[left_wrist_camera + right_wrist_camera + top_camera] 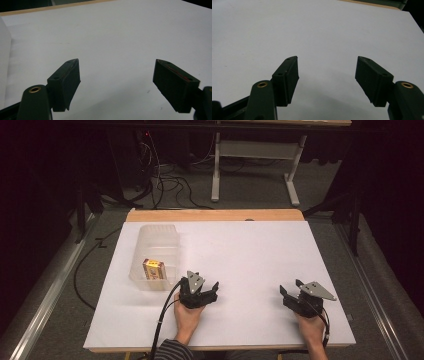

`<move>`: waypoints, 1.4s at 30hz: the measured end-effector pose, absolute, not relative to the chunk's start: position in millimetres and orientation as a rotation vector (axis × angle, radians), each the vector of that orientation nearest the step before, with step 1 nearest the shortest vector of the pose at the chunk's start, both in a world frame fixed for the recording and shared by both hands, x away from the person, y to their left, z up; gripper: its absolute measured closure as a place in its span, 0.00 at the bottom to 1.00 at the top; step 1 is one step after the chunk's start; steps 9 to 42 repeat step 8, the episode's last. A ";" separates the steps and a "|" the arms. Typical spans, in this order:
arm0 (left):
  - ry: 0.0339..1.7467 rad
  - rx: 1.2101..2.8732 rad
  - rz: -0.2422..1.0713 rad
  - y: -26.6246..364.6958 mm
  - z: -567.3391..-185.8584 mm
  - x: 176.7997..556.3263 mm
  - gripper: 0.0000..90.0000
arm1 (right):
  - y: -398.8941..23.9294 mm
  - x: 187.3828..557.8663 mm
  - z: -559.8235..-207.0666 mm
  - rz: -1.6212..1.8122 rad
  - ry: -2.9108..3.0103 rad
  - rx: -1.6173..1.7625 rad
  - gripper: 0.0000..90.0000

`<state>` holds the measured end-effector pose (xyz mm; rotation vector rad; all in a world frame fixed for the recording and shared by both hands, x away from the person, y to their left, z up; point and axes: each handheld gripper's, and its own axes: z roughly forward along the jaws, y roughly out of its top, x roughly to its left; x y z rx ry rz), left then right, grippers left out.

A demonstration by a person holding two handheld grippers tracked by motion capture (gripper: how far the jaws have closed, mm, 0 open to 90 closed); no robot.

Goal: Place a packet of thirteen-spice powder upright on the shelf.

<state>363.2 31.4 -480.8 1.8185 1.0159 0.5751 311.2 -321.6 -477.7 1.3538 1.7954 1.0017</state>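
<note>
Just left of the wide-open left gripper (200,292), the small box (153,268) lies inside the clear bin (156,234); the right gripper (295,296) gapes wide too.

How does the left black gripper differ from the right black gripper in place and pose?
The left gripper lies close to the clear plastic bin that holds a small yellow box; the right gripper rests far from it, over bare white table. The left one's grey plate tilts up; the right one's lies flatter. Both stand open and hold nothing.
</note>
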 end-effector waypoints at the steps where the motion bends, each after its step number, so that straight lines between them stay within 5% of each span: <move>1: 1.016 1.818 0.575 31.4 -480.8 363.2 0.25 | -321.6 311.2 -477.7 1.002 1.795 1.354 0.40; 42: 1.007 1.828 0.569 30.8 -480.9 363.0 0.26 | -321.1 312.0 -477.8 0.990 1.801 1.354 0.40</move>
